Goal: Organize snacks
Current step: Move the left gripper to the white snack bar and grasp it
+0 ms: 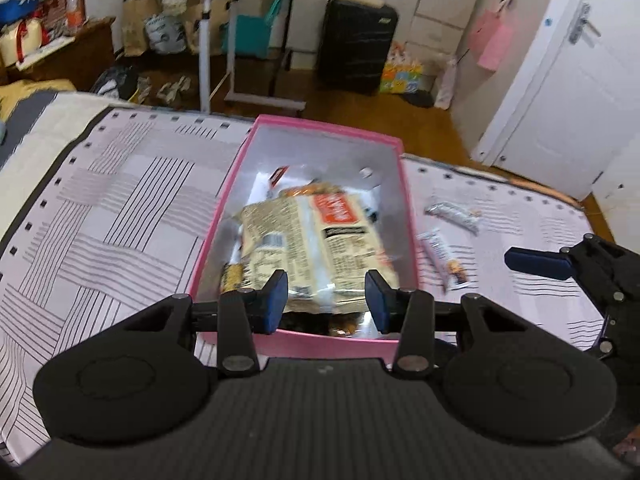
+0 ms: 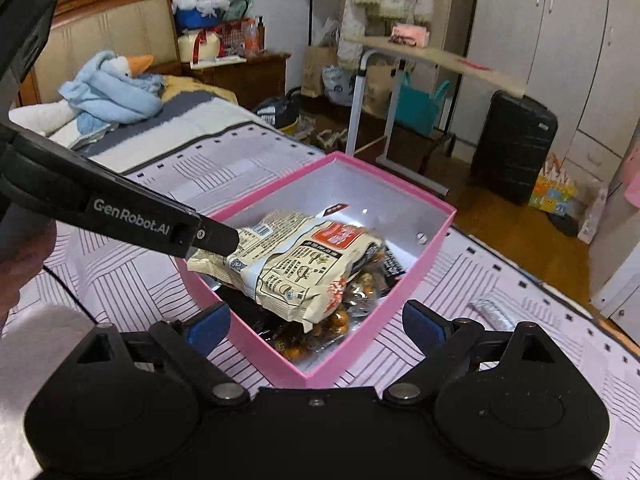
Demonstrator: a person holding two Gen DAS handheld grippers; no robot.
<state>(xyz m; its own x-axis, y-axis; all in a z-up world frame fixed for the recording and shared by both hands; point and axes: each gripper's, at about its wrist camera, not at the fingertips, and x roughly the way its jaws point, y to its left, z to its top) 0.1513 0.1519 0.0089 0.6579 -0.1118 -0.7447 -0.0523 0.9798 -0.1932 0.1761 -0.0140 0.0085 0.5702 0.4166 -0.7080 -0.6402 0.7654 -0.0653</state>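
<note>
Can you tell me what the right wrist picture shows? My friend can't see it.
A pink box on a striped bed holds a cream snack bag, its end at the left gripper. The right gripper waits open nearby.

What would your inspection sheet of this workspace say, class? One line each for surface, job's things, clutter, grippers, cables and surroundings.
Surface: bed sheet with striped pattern, smooth around the box.
Job's things: pink box open on the sheet; beige snack bag lies tilted on top of darker packets inside; two small snack bars lie on the sheet beside the box.
Clutter: goose plush wrapped in blue cloth near the headboard.
Grippers: left gripper open, over the box's near edge, fingers either side of the bag's end; right gripper open, empty, over the box's near corner.
Cables: nothing seen.
Surroundings: black suitcase, rolling side table, white door, wooden floor.
</note>
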